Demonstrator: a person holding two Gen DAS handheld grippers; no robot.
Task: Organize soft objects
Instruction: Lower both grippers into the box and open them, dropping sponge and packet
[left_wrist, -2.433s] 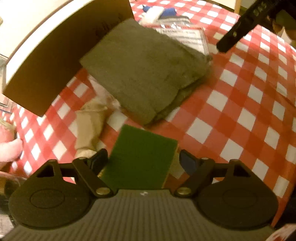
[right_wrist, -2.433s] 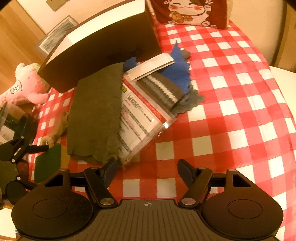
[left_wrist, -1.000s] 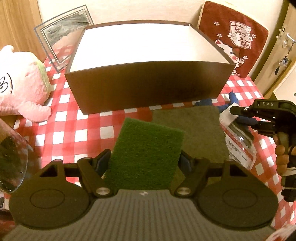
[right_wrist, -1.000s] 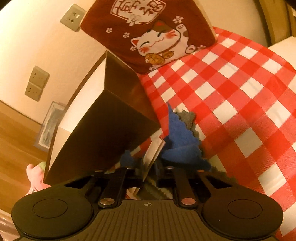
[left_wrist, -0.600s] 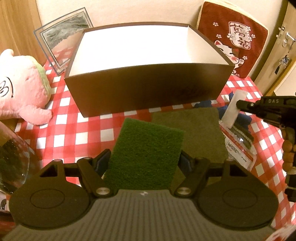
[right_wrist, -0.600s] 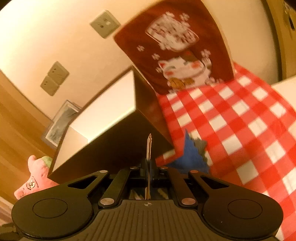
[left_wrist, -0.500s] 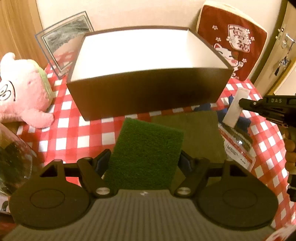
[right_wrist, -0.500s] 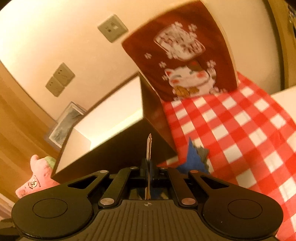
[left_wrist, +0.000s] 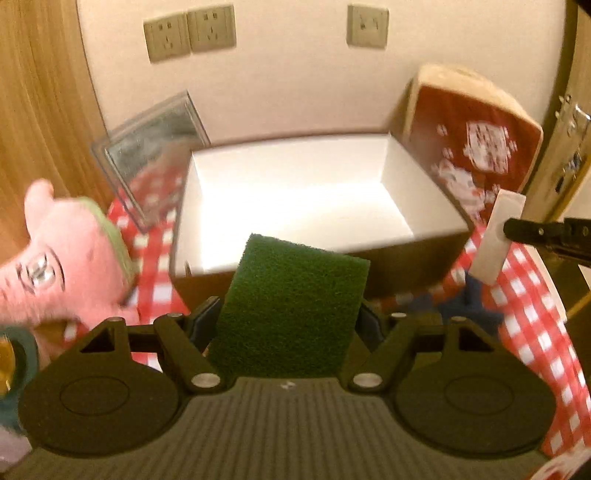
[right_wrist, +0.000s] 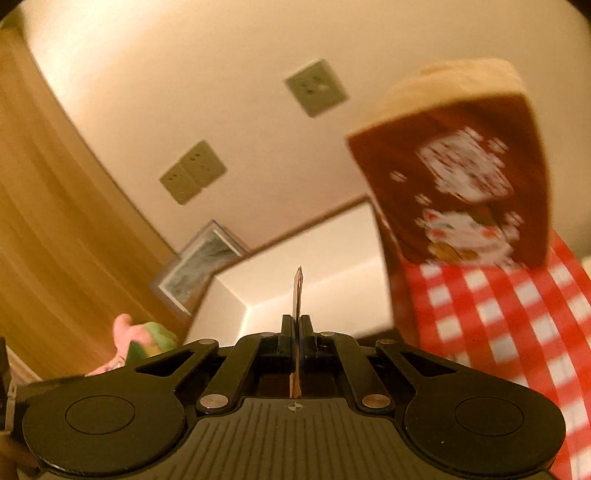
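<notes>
A green scouring pad (left_wrist: 291, 302) is clamped between the fingers of my left gripper (left_wrist: 288, 321). It hangs just in front of and above the near wall of the brown box (left_wrist: 417, 254), whose white inside is bare. My right gripper (right_wrist: 296, 325) is shut on a thin white card (right_wrist: 297, 291), seen edge-on and pointing at the box (right_wrist: 332, 258). In the left wrist view that right gripper (left_wrist: 517, 229) holds the card (left_wrist: 498, 236) in the air by the box's right corner. Whatever hangs below the card is hidden.
A pink plush toy (left_wrist: 62, 266) lies left of the box, with a picture frame (left_wrist: 155, 147) leaning behind it. A red cat cushion (left_wrist: 472, 155) stands at the back right. A blue cloth (left_wrist: 476, 306) lies on the red checked tablecloth (left_wrist: 535, 332). Wall sockets (left_wrist: 190, 35) are above.
Both grippers have risen and tilted up towards the box. The green pad now overlaps the box's near wall, and the right gripper has lifted the card clear of the table.
</notes>
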